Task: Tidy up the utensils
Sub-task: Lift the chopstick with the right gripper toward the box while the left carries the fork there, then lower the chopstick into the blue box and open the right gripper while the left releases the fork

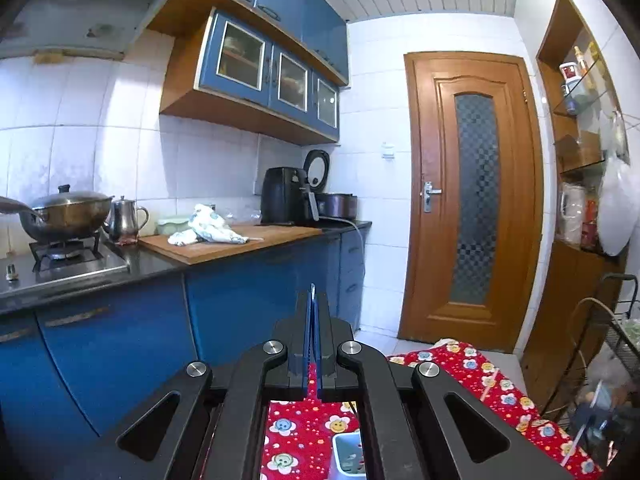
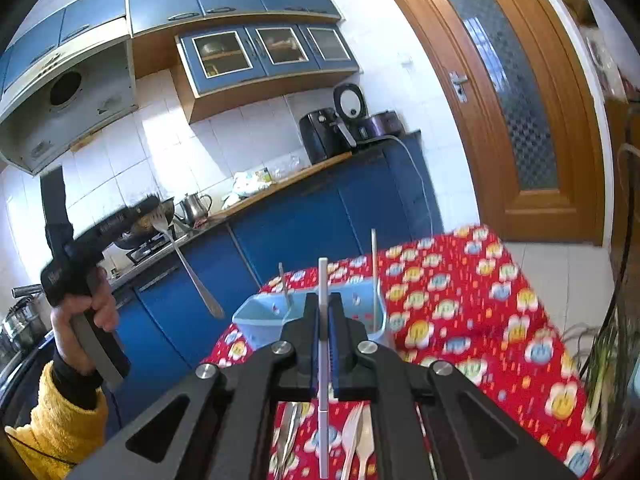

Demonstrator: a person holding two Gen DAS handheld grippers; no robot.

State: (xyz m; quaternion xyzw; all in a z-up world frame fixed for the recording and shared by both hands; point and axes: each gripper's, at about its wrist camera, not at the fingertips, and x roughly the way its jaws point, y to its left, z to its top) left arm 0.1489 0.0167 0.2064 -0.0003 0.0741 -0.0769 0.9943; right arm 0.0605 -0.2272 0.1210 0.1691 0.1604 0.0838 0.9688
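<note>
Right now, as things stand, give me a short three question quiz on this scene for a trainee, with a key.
1. True or false: the right gripper has its jaws shut on a white stick.
2. What does the left gripper hold? A) a metal fork B) a plastic spoon C) nothing
3. Fill in: the light blue utensil holder stands on a ____ flowered tablecloth.
Key: 1 true; 2 A; 3 red.
</note>
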